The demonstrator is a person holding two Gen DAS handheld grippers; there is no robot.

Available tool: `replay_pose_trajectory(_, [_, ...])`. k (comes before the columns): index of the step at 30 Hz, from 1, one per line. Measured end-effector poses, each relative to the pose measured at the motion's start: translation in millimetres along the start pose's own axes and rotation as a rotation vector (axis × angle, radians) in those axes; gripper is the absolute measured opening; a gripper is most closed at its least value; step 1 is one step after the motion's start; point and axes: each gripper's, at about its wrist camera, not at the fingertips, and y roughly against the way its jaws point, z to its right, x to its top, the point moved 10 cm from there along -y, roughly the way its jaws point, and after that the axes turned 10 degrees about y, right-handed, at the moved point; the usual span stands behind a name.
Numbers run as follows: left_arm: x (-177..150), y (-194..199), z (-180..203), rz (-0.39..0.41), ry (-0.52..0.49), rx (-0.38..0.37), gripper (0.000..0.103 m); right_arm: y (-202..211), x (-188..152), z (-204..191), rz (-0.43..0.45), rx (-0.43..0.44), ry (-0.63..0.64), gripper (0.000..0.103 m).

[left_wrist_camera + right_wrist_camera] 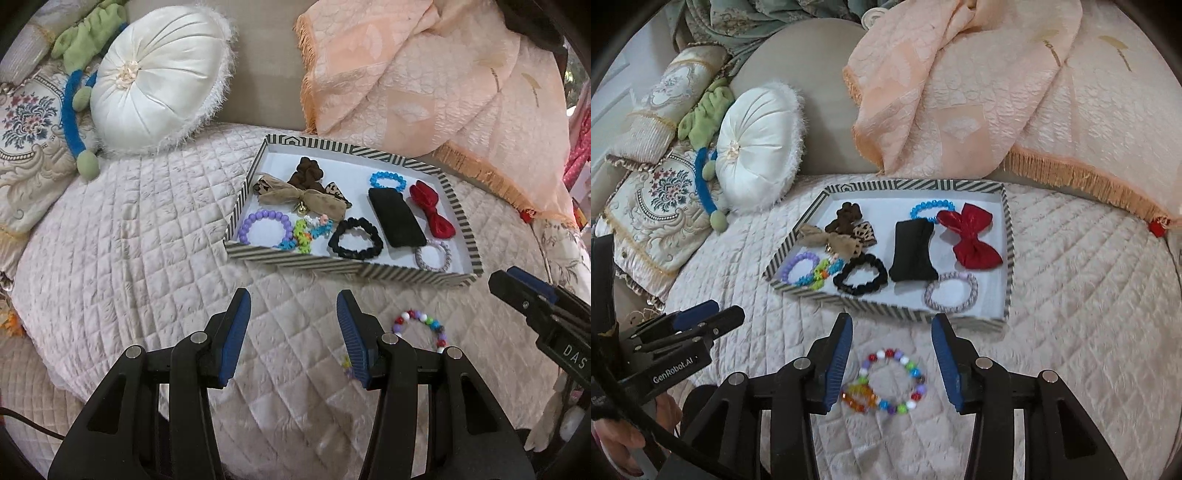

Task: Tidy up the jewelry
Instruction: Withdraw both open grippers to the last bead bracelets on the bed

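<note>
A striped tray [258,254] [886,310] lies on the quilted bed and holds several hair ties, bows and bracelets, among them a purple bead bracelet [263,224], a black scrunchie [860,278] and a red bow [971,236]. A multicolour bead bracelet [897,380] [421,325] lies on the quilt in front of the tray, with an orange bead bracelet [858,397] touching it. My right gripper [892,325] is open, its fingers on either side of the multicolour bracelet. My left gripper [293,301] is open and empty, left of that bracelet.
A round white cushion [159,77] and a green and blue plush toy [79,110] lie at the back left. A peach fringed blanket [424,74] is heaped behind the tray. Embroidered pillows [657,206] sit at the far left.
</note>
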Motion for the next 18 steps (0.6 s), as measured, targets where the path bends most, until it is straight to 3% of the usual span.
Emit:
replay_pose_trajectory(8, [-15, 14, -4, -0.027, 0.020, -0.029, 0.048, 19, -28, -1, -0.011, -0.008, -0.018, 0.046])
replay_pose_trajectory(10, [-20, 15, -4, -0.047, 0.022, -0.042, 0.053, 20, -34, 0, -0.017, -0.004, -0.027, 0.048])
replay_pose_trajectory(18, [-38, 5, -1, -0.103, 0.000, -0.064, 0.056, 2, -58, 7, -0.083, -0.009, -0.039, 0.049])
